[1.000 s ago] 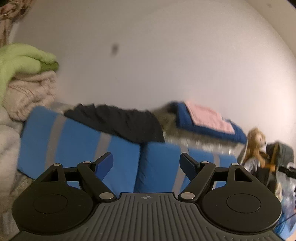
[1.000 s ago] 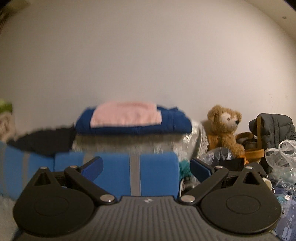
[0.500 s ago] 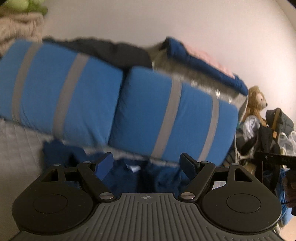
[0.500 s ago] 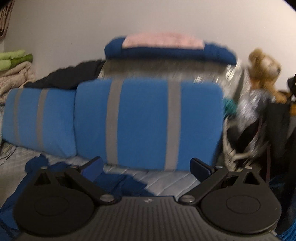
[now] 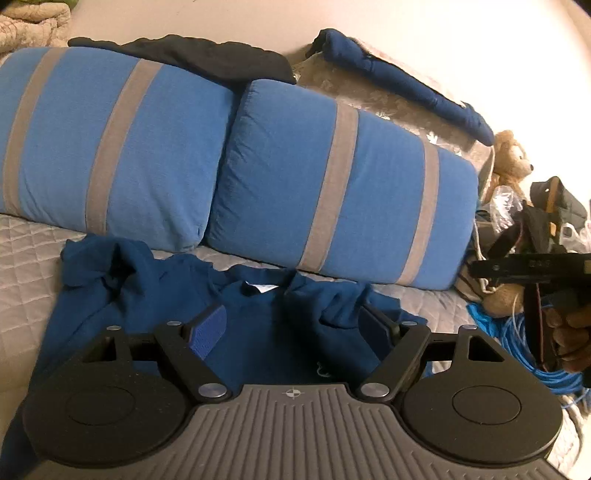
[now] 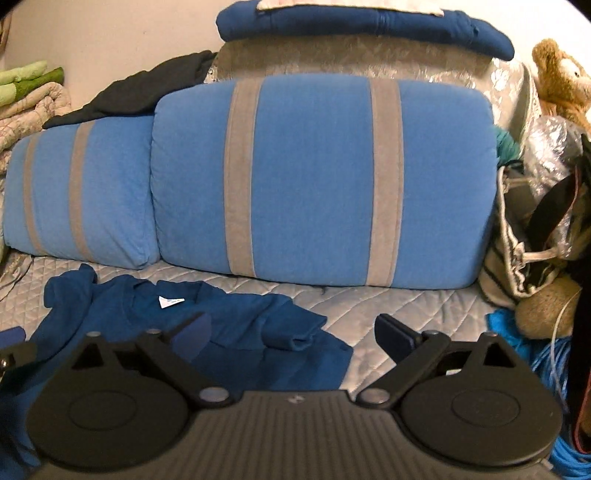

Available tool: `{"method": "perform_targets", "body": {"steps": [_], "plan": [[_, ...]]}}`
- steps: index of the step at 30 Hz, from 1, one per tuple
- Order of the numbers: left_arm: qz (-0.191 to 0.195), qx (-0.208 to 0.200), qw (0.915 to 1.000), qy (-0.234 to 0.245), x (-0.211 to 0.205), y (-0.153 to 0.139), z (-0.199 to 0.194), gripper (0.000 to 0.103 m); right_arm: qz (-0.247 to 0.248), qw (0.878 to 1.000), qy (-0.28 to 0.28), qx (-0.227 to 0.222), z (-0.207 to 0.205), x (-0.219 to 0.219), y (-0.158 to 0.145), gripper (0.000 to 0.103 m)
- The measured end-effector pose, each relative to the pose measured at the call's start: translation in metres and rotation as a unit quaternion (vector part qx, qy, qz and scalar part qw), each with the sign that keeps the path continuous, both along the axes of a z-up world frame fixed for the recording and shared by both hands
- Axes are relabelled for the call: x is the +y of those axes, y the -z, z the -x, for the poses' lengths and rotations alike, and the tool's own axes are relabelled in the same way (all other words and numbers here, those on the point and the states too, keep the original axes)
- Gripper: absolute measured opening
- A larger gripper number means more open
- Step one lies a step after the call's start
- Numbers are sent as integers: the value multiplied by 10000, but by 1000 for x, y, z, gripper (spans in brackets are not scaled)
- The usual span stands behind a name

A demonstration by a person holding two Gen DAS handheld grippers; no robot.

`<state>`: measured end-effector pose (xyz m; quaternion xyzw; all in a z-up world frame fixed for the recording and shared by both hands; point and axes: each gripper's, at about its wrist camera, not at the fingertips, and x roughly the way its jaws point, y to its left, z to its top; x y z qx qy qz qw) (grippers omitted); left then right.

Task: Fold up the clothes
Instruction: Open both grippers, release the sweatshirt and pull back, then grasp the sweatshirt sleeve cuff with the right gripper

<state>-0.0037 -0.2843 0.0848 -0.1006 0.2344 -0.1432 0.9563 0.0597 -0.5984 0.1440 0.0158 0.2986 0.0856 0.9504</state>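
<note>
A dark blue T-shirt [image 5: 258, 332] lies crumpled on the grey quilted bed [image 5: 26, 251], collar and white label toward the pillows. Its sleeves are bunched up. My left gripper [image 5: 295, 326] hovers open just above the shirt's chest, nothing between its fingers. In the right wrist view the same shirt [image 6: 236, 325] spreads at lower left, its right sleeve folded inward. My right gripper [image 6: 295, 332] is open above the shirt's right edge and the bare quilt [image 6: 388, 299]. The right gripper [image 5: 524, 269] also shows at the far right of the left wrist view, held by a hand [image 5: 569, 332].
Two blue pillows with grey stripes [image 6: 317, 177] stand against the wall behind the shirt. A black garment [image 5: 184, 55] and folded blue and pink clothes [image 6: 362, 22] rest above them. A teddy bear [image 6: 561, 77], bags [image 6: 528, 236] and blue cables [image 5: 517, 354] crowd the right side.
Both grippers tilted down from facing the wall and pillows to looking at the bed. The blue shirt has come into view beneath them. Both stayed open.
</note>
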Motion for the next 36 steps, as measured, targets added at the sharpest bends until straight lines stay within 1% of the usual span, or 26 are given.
{"method": "perform_targets", "body": {"steps": [4,7,10,14,17,19,23,26,27,29,30,31,32,33,36], "plan": [[66,157,9998,-62,2,3,-6,79,2,9997,13,252,-14,10,16,97],[47,300,9995,-100,3,3,-9,79,64,9991,-28,417,-23,22,29,94],[60,336,9994,-57,3,3,-9,79,104,9984,-78,543,-34,33,41,91],[121,381,9992,-44,8,2,-10,79,371,9976,-128,564,-46,43,58,90],[179,457,9987,-157,13,3,-13,79,578,9965,-165,576,-55,50,70,85],[279,570,9978,-183,16,5,-16,79,715,9955,-190,583,-62,54,78,79],[459,752,9960,-157,20,8,-20,79,1063,9926,-174,567,-73,57,95,76],[423,817,9956,-165,21,10,-22,79,1195,9913,-153,522,-81,57,103,76],[408,834,9955,-168,22,10,-22,79,1221,9910,-134,529,-84,57,106,74],[404,858,9954,-163,22,11,-22,79,1272,9903,-96,545,-90,57,111,66],[406,872,9952,-163,22,11,-23,79,1298,9900,-77,552,-94,57,114,42],[396,896,9951,-163,23,12,-23,79,1377,9887,-75,584,-95,58,115,15],[382,923,9949,-163,23,12,-24,79,1465,9872,-76,621,-96,59,117,9],[368,951,9947,-163,22,13,-24,79,1553,9856,-76,657,-97,59,118,8],[326,1000,9943,-144,21,14,-25,79,1898,9806,-280,393,-86,63,107,6]]}}
